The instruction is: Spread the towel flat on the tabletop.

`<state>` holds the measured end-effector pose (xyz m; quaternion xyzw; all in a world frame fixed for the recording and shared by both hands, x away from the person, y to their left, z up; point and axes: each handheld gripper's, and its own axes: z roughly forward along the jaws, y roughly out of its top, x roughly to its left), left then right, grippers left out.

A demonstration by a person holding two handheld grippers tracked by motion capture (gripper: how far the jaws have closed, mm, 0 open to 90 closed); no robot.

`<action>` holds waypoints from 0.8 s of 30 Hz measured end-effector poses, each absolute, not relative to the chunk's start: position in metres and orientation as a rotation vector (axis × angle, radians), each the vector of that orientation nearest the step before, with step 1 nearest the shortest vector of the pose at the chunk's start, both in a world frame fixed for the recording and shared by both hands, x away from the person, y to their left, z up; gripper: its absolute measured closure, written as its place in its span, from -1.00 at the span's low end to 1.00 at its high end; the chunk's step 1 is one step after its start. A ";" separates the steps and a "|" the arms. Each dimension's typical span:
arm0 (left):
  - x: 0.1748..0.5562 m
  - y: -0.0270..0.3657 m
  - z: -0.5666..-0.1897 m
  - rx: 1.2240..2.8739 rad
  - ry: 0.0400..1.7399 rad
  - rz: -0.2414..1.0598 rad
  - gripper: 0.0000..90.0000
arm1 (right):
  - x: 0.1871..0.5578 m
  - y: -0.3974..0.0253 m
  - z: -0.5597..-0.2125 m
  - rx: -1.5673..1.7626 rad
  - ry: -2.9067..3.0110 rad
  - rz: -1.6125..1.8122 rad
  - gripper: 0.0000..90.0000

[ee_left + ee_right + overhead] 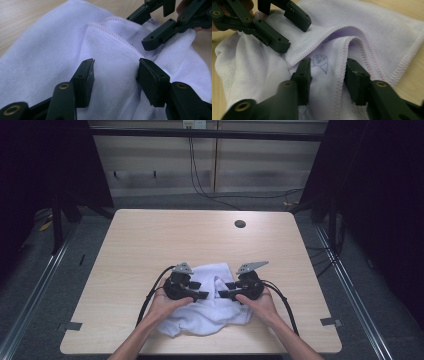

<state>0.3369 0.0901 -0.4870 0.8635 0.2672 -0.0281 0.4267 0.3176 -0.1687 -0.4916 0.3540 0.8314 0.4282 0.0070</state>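
Table [150,240]: light wood-grain top, rounded corners, standing on grey floor. One item lies directly on it: a white towel [210,317], crumpled and partly folded, under and between the left tongs [204,295] and right tongs [224,294], spreading toward the near edge. Stitched hem visible between both pairs of tongs. Round dark grommet hole [240,224] well beyond the right tongs, near the far edge.

Left gripper [115,77] fingers apart — astride white towel [50,55]

my high view looks down on the bench [150,240]; both tongs cameras sit close, facing each other over the same towel [50,50].
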 end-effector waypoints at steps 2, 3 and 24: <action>0.336 0.085 -0.490 2.161 0.649 -0.083 0.20 | 0.317 -0.166 -0.495 1.113 2.616 1.328 0.39; 0.334 0.083 -0.491 2.180 0.635 -0.087 0.29 | 0.316 -0.164 -0.497 1.127 2.617 1.318 0.39; 0.325 0.123 -0.445 1.942 0.597 -0.124 0.92 | 0.313 -0.190 -0.468 1.176 2.466 1.429 0.87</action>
